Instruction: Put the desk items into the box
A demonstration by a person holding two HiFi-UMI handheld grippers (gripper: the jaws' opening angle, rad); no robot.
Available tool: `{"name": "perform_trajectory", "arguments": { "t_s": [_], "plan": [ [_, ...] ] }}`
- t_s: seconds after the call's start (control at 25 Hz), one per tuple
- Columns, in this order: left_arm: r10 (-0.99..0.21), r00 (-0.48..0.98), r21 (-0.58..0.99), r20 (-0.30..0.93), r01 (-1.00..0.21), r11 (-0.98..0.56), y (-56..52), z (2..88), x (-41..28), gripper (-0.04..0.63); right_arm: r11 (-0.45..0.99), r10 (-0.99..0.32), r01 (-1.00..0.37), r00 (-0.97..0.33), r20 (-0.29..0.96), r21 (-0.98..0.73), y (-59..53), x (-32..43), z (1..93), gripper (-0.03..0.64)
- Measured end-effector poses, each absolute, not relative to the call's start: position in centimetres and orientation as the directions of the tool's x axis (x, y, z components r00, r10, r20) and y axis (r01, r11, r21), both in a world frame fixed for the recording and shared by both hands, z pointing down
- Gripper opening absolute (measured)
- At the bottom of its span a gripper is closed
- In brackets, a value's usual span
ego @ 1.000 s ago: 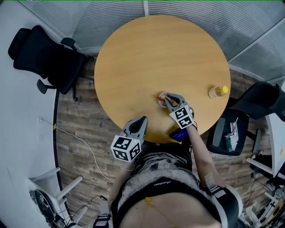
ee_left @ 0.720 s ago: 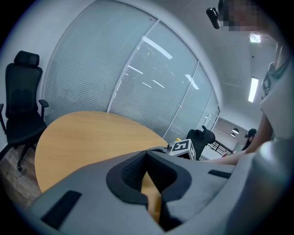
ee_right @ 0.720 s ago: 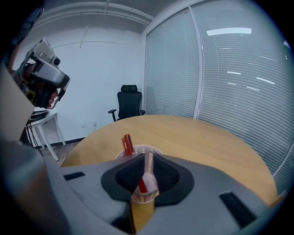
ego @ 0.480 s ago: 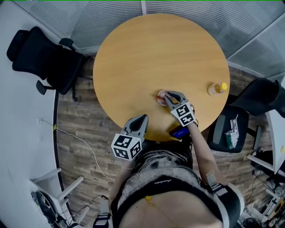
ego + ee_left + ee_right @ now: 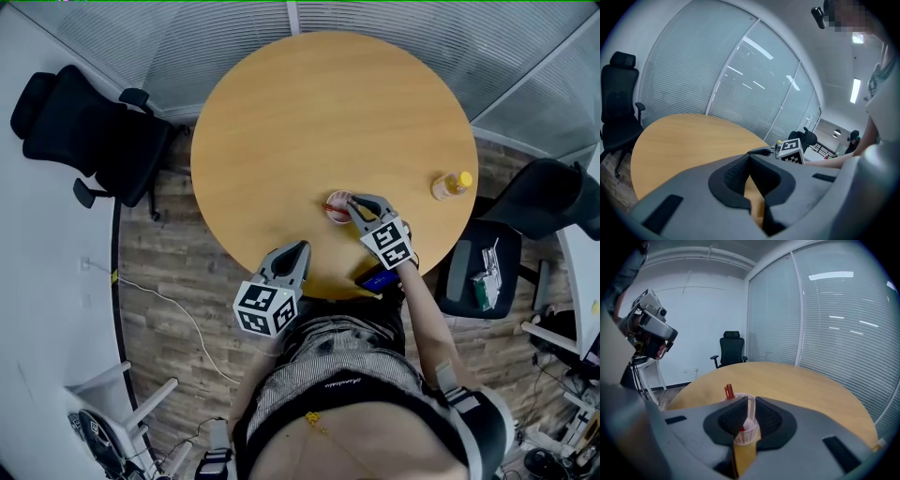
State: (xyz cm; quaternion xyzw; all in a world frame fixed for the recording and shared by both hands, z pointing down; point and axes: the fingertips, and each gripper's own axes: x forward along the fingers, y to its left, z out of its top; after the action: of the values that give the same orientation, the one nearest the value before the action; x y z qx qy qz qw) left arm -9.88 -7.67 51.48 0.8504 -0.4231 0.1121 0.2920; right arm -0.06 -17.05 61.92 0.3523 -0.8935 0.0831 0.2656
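Gripping the white cup by its wall, my right gripper is clamped on the table's near side. A red pen stands upright inside the cup. My left gripper is closed and empty at the near edge.

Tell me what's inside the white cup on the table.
A red pen-like stick stands up out of the white cup, whose wall the right gripper pinches. The cup's bottom is hidden by its wall and the jaws.
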Motion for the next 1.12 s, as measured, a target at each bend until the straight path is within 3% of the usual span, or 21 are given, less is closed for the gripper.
{"name": "perform_trajectory", "arguments": {
  "t_s": [0.48,0.76,1.12],
  "plan": [
    [-0.625,0.65,0.397,0.432,-0.759,-0.515,-8.2,51.4,-8.1,-0.003,0.79,-0.551,-0.607,-0.639,0.537,0.087,-16.3,0.6,59.0,0.026],
    [-0.608,0.666,0.385,0.433,-0.746,-0.543,-8.7,51.4,-6.9,-0.003,0.808,-0.561,-0.544,-0.598,0.572,0.224,-14.5,1.5,56.6,0.02],
    [-0.573,0.685,0.371,0.451,-0.727,-0.578,-9.1,51.7,-5.3,-0.003,0.796,-0.554,-0.585,-0.603,0.574,0.153,-11.5,1.5,55.1,0.021]
  ]
}}
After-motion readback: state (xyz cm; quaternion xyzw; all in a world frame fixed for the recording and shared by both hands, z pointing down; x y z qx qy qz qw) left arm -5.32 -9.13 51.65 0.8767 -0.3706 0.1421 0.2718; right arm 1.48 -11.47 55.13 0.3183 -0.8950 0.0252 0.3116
